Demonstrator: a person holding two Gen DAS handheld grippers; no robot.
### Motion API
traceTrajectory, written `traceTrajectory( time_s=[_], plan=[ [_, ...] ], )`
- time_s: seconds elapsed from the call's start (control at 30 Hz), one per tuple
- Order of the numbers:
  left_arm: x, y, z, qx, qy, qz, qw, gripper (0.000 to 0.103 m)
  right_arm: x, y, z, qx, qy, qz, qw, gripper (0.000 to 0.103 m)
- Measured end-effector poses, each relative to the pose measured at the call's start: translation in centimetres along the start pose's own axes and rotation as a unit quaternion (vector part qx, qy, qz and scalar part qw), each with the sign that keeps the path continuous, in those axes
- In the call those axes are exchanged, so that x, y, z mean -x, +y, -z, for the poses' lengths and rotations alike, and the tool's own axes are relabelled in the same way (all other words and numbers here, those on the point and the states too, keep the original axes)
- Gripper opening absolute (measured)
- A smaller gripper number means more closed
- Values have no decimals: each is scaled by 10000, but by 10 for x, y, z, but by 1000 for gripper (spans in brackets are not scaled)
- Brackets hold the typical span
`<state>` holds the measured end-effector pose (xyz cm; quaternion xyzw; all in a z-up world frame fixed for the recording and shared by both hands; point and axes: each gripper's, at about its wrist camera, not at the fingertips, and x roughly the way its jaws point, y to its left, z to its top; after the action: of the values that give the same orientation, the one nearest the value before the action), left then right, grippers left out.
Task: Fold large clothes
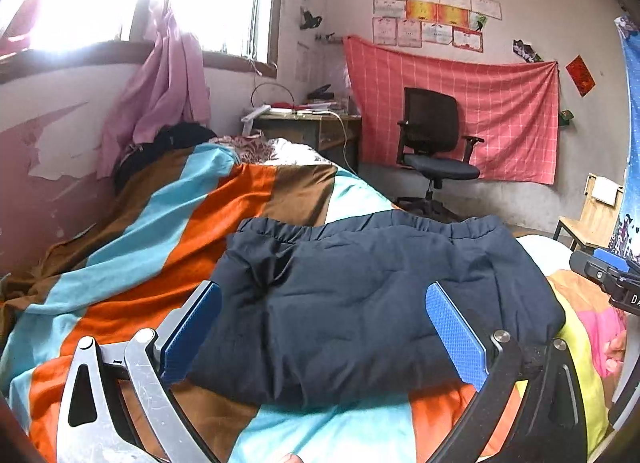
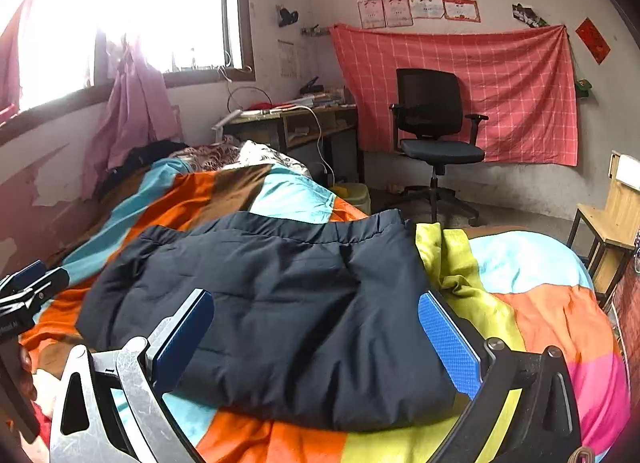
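A dark navy padded garment (image 1: pixel 360 295) lies folded in a thick rectangle on the striped bedspread (image 1: pixel 168 223); it also shows in the right wrist view (image 2: pixel 288 303). My left gripper (image 1: pixel 324 327) is open and empty, its blue pads (image 1: pixel 456 335) spread wide just above the garment's near edge. My right gripper (image 2: pixel 316 331) is open and empty too, held the same way over the garment. Each gripper shows at the edge of the other's view: the right one in the left wrist view (image 1: pixel 612 275), the left one in the right wrist view (image 2: pixel 28 291).
The bed runs along a peeling wall under a bright window with a pink curtain (image 1: pixel 160 95). A desk (image 1: pixel 312 127) and black office chair (image 1: pixel 436 143) stand beyond the bed. A wooden chair (image 2: pixel 608 223) stands to the right. Pillows and dark clothes (image 1: pixel 168 143) lie at the bed's far end.
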<state>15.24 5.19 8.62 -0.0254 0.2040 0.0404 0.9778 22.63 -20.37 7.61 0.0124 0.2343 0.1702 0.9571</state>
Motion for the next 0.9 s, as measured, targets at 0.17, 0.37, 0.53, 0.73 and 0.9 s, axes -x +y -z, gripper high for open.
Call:
traceTrajectory(
  time_s=[0.17,0.37,0.53,0.73,0.9],
  plan=[
    [25,0,7,77,-35,96,9999,100,25,7,9,-58,-173,-33,9998,103],
    [54,-1,8,210,-154,107,9996,101,55,27,18,98,-446,-93,9989,103],
    [76,-4,9,83,-267,152,9995,101,75,43,24,149,-596,-193,9979,103],
    [93,-9,20,-78,-194,126,9997,101,96,52,31,141,-697,-236,9972,103],
    [100,-9,29,-61,-99,71,9999,101,112,58,37,150,-763,-205,9968,103]
  ],
)
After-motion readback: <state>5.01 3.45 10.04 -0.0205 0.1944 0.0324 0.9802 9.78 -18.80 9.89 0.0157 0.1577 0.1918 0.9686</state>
